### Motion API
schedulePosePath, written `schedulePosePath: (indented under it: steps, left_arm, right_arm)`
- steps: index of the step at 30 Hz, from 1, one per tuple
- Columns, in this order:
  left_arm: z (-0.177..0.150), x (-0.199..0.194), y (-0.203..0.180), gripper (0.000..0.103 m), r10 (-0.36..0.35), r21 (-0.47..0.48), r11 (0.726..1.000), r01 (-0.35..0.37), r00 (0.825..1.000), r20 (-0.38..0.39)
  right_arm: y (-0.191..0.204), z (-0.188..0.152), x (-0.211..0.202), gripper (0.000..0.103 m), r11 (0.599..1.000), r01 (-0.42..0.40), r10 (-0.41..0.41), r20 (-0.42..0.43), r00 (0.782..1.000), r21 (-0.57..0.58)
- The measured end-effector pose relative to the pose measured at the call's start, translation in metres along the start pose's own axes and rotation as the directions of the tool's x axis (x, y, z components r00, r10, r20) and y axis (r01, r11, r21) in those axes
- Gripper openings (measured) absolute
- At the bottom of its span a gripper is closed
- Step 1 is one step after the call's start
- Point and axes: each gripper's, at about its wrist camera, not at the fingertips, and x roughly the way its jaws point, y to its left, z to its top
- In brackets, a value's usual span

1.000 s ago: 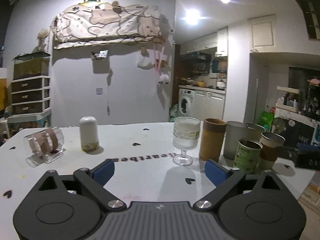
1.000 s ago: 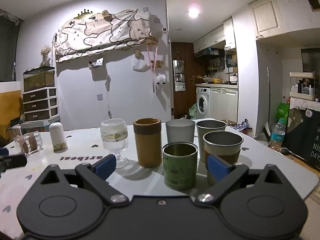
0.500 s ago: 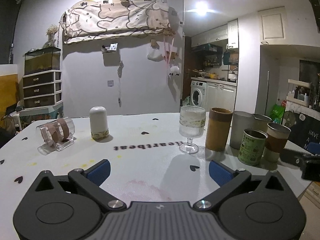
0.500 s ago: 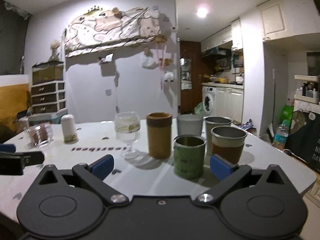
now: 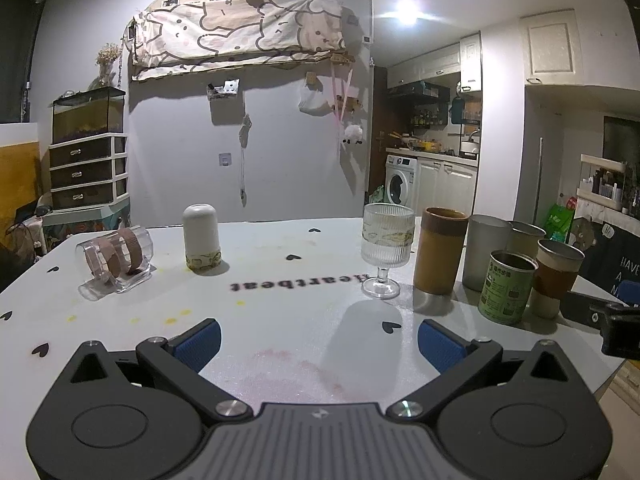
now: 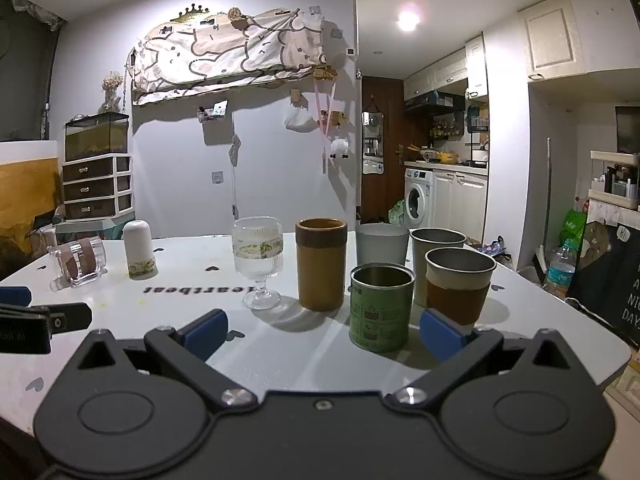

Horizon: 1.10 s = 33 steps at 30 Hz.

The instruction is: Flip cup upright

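Step in hand, as judged: approach. No cup is gripped yet.

Left gripper [image 5: 318,340]: jaws wide apart, nothing between the blue ribbed pads; it hangs over bare table [image 5: 280,304]. Right gripper [image 6: 322,330]: jaws equally wide and empty, with the green tin [image 6: 381,306] standing just beyond the gap.

The tin is a printed metal cylinder, open end up. Beside it stands a metal cup with a brown sleeve [image 6: 459,286], then a ribbed stemmed glass [image 5: 386,250], a tall tan tumbler [image 5: 439,250], a frosted grey cup [image 5: 486,250] and another metal cup [image 6: 437,246]. All of these stand upright.

Farther left, two candidates remain. The clear cup [image 5: 116,258] lies on its side, thick-walled and smooth, with two brown bands round it. The white cup [image 5: 201,236] appears inverted: matte, round-topped, with a patterned band at the table.

Next move, as judged: bring the left gripper to the clear cup, which lies well apart from it, close across the wall, then lift and rotate. The smooth, round wall may slip or roll.
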Motion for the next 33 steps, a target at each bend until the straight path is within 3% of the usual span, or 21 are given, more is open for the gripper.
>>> schedulePosePath:
  steps: [33]
  left_arm:
    - [0.0,-0.0002,0.0015,0.103,0.002,-0.003,1.0,-0.002,1.0,-0.002]
  right_arm:
    - [0.0008,0.0,0.0008,0.103,1.0,0.0,0.0,-0.001,1.0,-0.001]
